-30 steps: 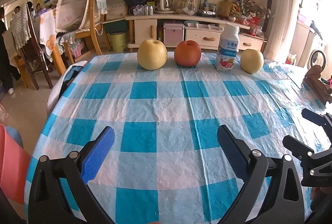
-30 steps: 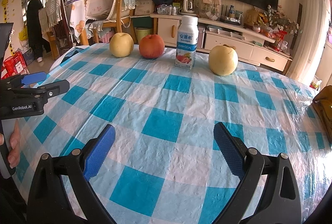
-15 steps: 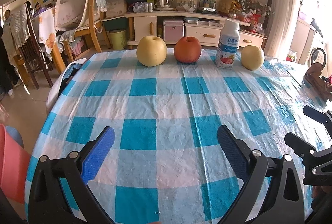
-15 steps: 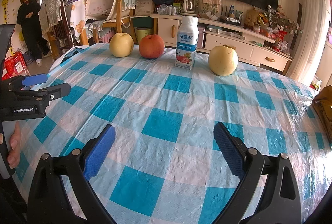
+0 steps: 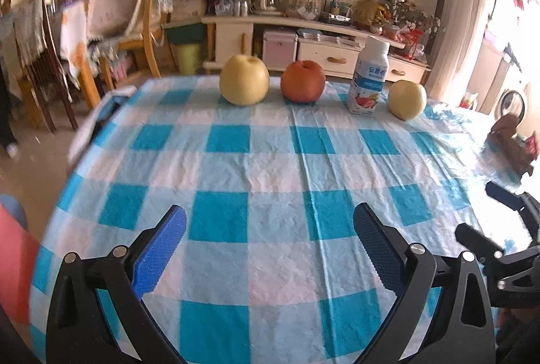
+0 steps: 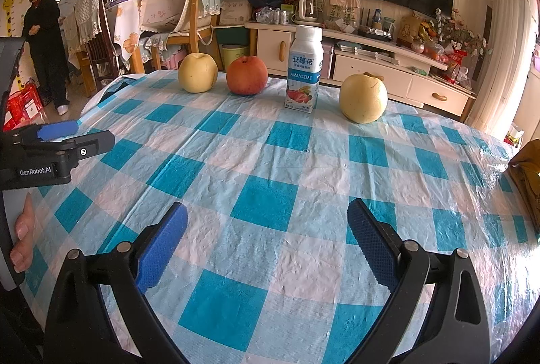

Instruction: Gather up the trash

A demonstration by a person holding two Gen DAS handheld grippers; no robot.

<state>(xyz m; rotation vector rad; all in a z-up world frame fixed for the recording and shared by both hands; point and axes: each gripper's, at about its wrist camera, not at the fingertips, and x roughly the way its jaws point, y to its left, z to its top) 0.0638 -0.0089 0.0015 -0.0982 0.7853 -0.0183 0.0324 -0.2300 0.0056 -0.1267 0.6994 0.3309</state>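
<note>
Left tongs (image 5: pixel 270 239): spread wide, nothing held, above near edge of table (image 5: pixel 270 168). Right tongs (image 6: pixel 266 229): spread wide, nothing held, also above near edge. Bottle (image 6: pixel 304 69) stands upright along far edge, betw. apple (image 6: pixel 247 75) and right pear (image 6: pixel 363 98); no contact w/ either. Left pear (image 6: pixel 197 72) just beside apple, toward far-left edge. Brown bag (image 6: pixel 526 175) at right edge.

Two pears (image 6: pixel 197 72) (image 6: pixel 363 98), one apple (image 6: pixel 247 75), one bottle (image 6: pixel 303 68)
</note>
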